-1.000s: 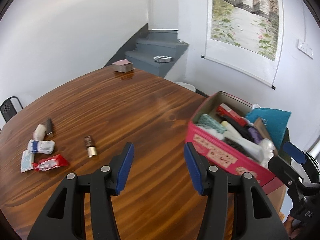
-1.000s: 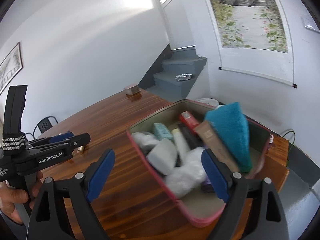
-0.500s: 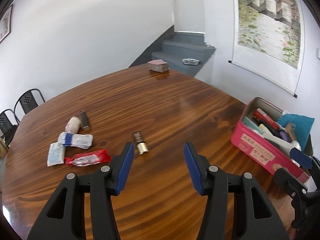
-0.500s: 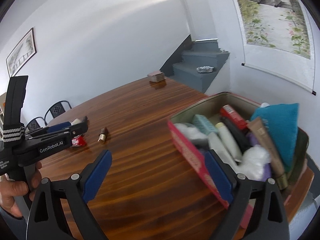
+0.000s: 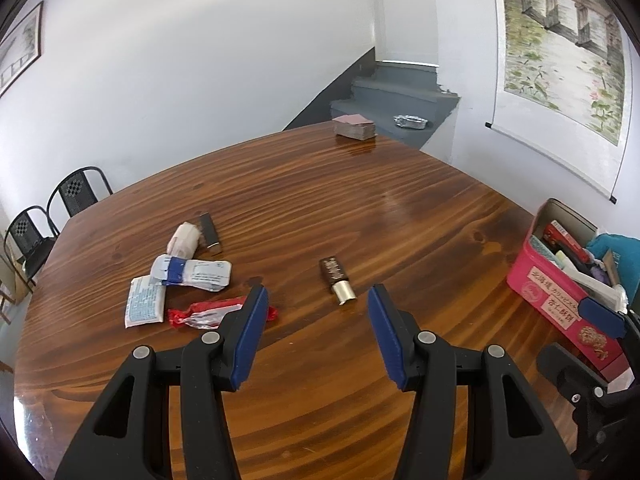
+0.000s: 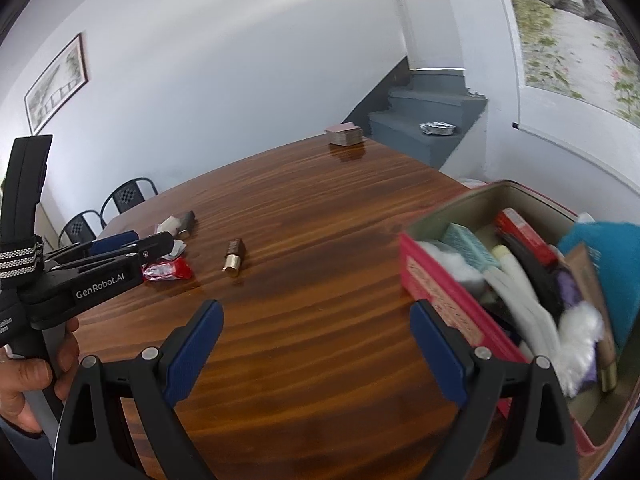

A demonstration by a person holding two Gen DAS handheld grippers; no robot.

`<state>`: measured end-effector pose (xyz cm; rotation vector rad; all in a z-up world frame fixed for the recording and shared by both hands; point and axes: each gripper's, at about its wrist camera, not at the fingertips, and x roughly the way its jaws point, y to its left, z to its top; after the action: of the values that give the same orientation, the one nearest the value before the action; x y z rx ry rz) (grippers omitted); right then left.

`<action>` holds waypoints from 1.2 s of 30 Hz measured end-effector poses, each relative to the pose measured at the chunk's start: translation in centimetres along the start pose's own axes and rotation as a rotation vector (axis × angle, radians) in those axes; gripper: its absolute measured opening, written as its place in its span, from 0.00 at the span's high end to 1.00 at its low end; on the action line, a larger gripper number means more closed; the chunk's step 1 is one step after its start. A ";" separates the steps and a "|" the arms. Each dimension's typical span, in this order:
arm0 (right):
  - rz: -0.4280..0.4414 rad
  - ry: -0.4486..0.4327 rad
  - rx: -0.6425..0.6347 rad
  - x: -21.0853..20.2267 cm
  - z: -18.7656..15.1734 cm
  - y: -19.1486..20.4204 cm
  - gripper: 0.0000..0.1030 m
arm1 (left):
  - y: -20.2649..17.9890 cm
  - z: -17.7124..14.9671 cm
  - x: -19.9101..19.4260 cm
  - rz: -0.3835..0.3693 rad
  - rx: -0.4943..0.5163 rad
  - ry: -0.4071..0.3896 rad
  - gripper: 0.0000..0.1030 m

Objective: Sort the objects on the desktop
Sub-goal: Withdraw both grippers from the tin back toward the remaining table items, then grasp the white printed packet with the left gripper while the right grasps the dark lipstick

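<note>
A pink tin box full of small items stands at the table's right edge; it also shows in the right wrist view. A brown lipstick with a gold end lies mid-table, also visible in the right wrist view. Left of it lie a red wrapper, white and blue packets, a beige roll and a small dark stick. My left gripper is open and empty, just short of the lipstick. My right gripper is open and empty beside the box.
A small pink block sits at the table's far edge. Black chairs stand at the left. Grey stairs and a wall scroll are behind. The left gripper shows in the right wrist view.
Both grippers swung left, away from the box and toward the loose items. The lipstick now lies just ahead of my left gripper. Both stay open.
</note>
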<state>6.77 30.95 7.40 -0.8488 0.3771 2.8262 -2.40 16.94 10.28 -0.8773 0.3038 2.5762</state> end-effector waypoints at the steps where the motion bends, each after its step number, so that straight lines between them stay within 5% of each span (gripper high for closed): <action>1: 0.004 0.004 -0.008 0.4 0.1 0.4 0.07 | 0.3 0.0 0.1 0.003 -0.005 0.002 0.46; 8: 0.033 0.032 -0.050 2.6 1.1 2.8 0.07 | 3.0 -0.1 1.0 0.010 -0.052 0.031 0.46; 20: 0.069 0.090 -0.101 7.1 2.5 5.9 0.06 | 12.9 -0.6 3.7 0.158 -0.237 0.088 0.46; 30: 0.093 0.122 -0.065 9.6 2.7 5.9 0.06 | 18.9 -1.7 6.0 0.143 -0.386 0.130 0.45; 36: 0.100 0.143 -0.046 9.8 2.4 5.2 0.06 | 19.7 -2.1 8.5 0.176 -0.390 0.167 0.45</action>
<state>-3.71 27.53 4.82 -1.0751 0.3848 2.8840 -16.06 1.12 4.77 -1.2554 -0.0876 2.7797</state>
